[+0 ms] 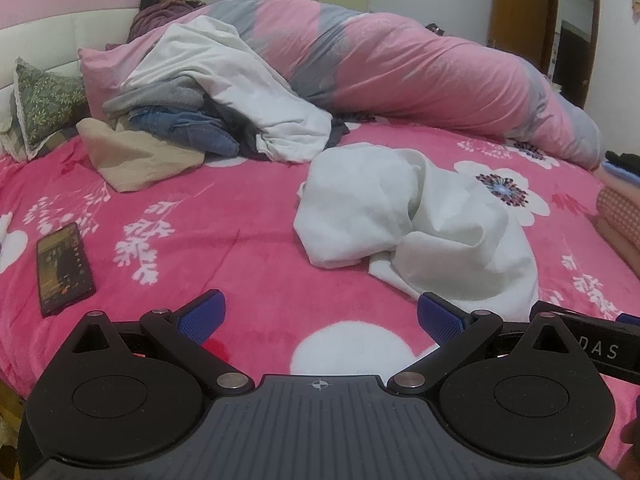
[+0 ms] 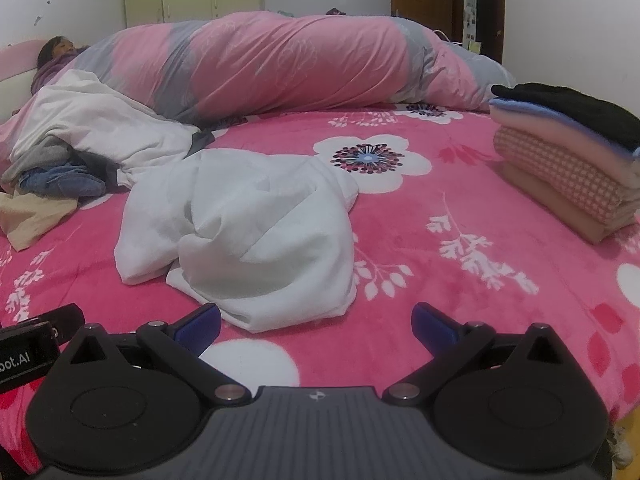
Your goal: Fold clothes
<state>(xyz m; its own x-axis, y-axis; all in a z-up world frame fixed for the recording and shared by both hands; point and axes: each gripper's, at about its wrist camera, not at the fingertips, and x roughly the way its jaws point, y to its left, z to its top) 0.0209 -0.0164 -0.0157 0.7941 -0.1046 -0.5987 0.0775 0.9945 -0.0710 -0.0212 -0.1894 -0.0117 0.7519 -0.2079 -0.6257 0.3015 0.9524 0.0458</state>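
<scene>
Both the left tool (image 1: 319, 314) and right tool (image 2: 316, 322) hover wide open and empty near a crumpled white garment (image 2: 240, 236) mid-bed, where a blind pinch risks snagging the pink blanket (image 2: 460, 300) too

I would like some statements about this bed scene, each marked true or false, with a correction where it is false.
1. Both grippers are open and hold nothing. True: the left gripper and the right gripper are spread wide over the blanket.
2. The white garment is neatly folded. False: it lies crumpled.
3. A folded stack sits at the right of the bed. True.
4. The phone lies on top of the white garment. False: it lies on the blanket, apart from the garment, to the left.
5. The unfolded pile is beside the stack. False: it is on the opposite side, at the left.
</scene>
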